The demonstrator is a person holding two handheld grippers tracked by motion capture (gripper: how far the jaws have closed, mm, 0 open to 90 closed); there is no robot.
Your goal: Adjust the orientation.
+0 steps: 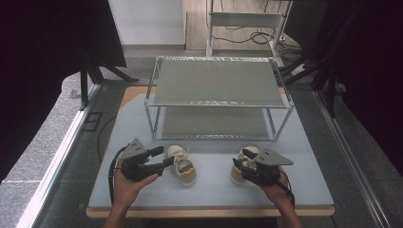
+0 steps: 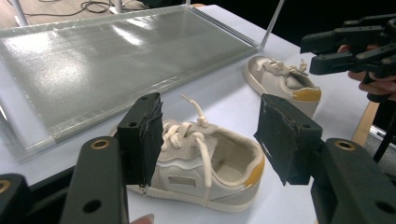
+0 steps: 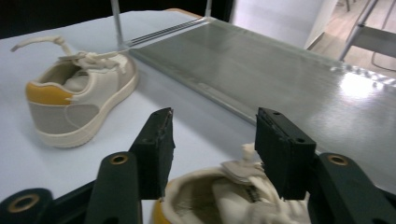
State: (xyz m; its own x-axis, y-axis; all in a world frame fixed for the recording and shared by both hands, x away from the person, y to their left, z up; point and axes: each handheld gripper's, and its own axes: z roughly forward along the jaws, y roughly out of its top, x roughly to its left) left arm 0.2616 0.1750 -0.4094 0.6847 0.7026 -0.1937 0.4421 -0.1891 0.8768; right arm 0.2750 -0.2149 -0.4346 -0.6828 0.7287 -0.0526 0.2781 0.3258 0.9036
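Two small beige shoes with yellow heel patches and white laces lie on the pale blue table top in front of a rack. My left gripper stands open beside the left shoe. In the left gripper view that shoe lies between the spread jaws, and the right pad is clear of its heel. My right gripper hangs open over the right shoe, which it partly hides. In the right gripper view this shoe's opening sits just below and between the jaws.
A two-tier metal rack with grey shelves stands behind the shoes; its lower shelf edge runs close to them. The table's wooden front edge is near the person's hands. Dark curtains and floor cables surround the table.
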